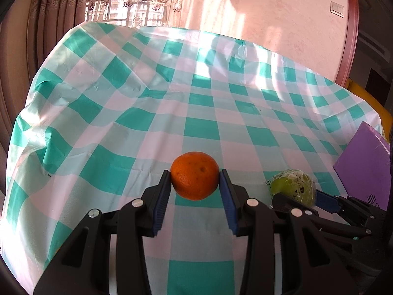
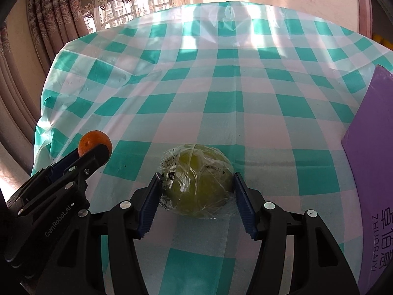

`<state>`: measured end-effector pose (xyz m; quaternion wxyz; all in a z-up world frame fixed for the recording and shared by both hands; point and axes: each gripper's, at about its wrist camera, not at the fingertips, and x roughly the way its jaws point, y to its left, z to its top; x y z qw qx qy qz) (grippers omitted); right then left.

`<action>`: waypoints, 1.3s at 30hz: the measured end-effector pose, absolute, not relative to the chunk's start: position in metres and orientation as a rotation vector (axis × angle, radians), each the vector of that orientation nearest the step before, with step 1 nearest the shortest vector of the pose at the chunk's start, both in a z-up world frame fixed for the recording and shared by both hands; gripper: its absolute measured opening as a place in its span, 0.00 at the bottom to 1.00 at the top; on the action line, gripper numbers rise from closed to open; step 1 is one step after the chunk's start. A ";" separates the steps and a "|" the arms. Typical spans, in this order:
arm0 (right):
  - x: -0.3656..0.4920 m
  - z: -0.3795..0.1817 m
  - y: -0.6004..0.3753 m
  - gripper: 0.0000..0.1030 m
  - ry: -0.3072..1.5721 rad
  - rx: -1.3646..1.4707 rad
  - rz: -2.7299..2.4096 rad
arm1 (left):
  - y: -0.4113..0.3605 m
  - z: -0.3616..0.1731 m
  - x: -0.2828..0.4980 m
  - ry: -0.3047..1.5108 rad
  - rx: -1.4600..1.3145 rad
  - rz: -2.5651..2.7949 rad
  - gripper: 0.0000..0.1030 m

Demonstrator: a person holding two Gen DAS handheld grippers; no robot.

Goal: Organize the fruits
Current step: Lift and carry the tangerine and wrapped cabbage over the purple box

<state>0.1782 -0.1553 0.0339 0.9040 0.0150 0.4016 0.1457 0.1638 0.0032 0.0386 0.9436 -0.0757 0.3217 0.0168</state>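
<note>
My left gripper [image 1: 194, 175] is shut on an orange [image 1: 194, 175], holding it between its blue pads above the checked tablecloth [image 1: 137, 113]. My right gripper [image 2: 196, 184] is shut on a green fruit wrapped in clear plastic [image 2: 196, 184], held just over the cloth. In the left wrist view the wrapped green fruit [image 1: 293, 185] and the right gripper [image 1: 298, 196] sit to the right. In the right wrist view the left gripper [image 2: 91, 153] with the orange [image 2: 92, 141] is at the left.
A purple box [image 2: 371, 157] with printed letters lies at the table's right edge; it also shows in the left wrist view [image 1: 366, 162]. Curtains and a window stand behind the table, a pink wall to the right. The cloth drops off at the left edge.
</note>
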 end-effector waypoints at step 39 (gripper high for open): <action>0.097 0.135 -0.253 0.55 0.607 0.196 0.285 | -0.091 0.126 0.123 0.530 -0.032 -0.119 0.39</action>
